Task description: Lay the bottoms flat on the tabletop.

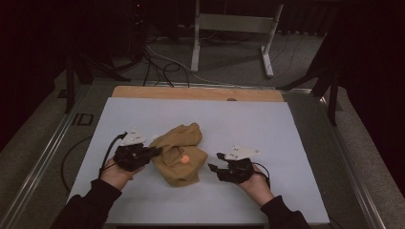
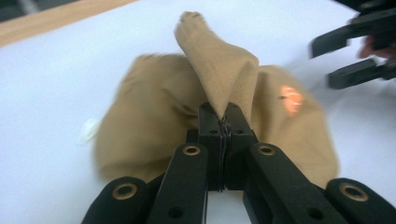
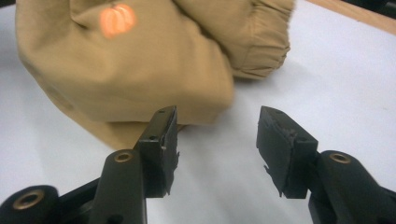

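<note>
Pinching a fold of tan garment (image 2: 224, 74) in closed left tongs (image 2: 223, 116); right tongs (image 3: 217, 135) gaped empty at three o'clock, best closed on the near hem.

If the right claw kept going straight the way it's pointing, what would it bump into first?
Most likely the tan cloth. The right claw is open and points at the cloth's near edge, with bare white table showing through its gap. Depth is hard to judge, so it might skim the table first.

Dim room — grey carpet floor (image 1: 239, 62) strewn with cables (image 1: 160, 64), a white metal frame (image 1: 234, 28) beyond the counter (image 1: 239, 119)
</note>
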Motion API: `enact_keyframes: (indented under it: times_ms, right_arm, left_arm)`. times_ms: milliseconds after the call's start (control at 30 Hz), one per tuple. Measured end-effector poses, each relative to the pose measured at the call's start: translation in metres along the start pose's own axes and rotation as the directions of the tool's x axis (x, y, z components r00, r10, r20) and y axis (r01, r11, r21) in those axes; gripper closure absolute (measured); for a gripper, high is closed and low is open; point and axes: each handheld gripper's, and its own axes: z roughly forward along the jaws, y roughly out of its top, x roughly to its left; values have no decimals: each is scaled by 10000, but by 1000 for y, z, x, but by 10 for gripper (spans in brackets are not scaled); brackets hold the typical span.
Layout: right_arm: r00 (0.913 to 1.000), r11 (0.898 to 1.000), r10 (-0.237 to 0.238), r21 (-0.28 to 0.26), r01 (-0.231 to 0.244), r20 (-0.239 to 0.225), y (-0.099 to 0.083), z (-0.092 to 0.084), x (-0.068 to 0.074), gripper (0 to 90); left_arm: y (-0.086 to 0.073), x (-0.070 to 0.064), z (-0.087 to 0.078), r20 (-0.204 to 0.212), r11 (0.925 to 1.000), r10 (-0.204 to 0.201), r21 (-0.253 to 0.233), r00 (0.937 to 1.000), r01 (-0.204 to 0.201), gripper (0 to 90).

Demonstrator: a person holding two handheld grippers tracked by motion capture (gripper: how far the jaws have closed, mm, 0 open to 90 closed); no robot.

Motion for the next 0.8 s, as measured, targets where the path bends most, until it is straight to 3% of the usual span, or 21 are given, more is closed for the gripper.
enact_keyframes:
  times_ms: [33, 100, 233, 300, 400, 567, 667, 767, 800]
  right_arm:
    - [10000, 10000, -72, 51, 72, 50, 1, 3, 2, 495]
    - [9999, 9998, -140, 120, 140, 17, 2, 9, 6, 502]
    - [9991, 9990, -414, 165, 415, -49, 8, 19, 11, 561]
    - [9986, 9984, -531, 177, 530, 19, 11, 25, 15, 566]
    - [9980, 9978, -623, 224, 625, -114, 14, 35, 18, 575]
    - [9979, 9976, -642, 257, 644, -85, 22, 52, 21, 576]
    - [9979, 9978, -640, 179, 642, -115, 32, 63, 21, 574]
    - [9950, 9964, -834, -162, 827, -551, 44, 70, 25, 505]
    - [9921, 9965, -808, -277, 784, -958, 46, 72, 27, 492]
  left_arm:
    - [-5, 6, -2, -341, 9999, -76, 105, 9994, 79, 890]
    - [-15, 20, -7, -395, 9988, -459, 174, 9982, 467, 890]
    - [-38, 43, -14, -816, 9909, -1301, 228, 9881, 1323, 889]
    - [-48, 52, -15, -1137, 9896, -1322, 424, 9847, 1378, 889]
    - [-63, 65, -14, -1813, 9844, -1442, 739, 9728, 1597, 888]
    - [-76, 83, -17, -1795, 9723, -2121, 598, 9606, 2258, 888]
    - [-78, 87, -19, -1554, 9718, -2263, 310, 9616, 2337, 887]
    - [-78, 84, -19, -1527, 9752, -2147, 216, 9647, 2204, 887]
    - [-77, 83, -19, -1532, 9764, -2098, 198, 9657, 2152, 887]
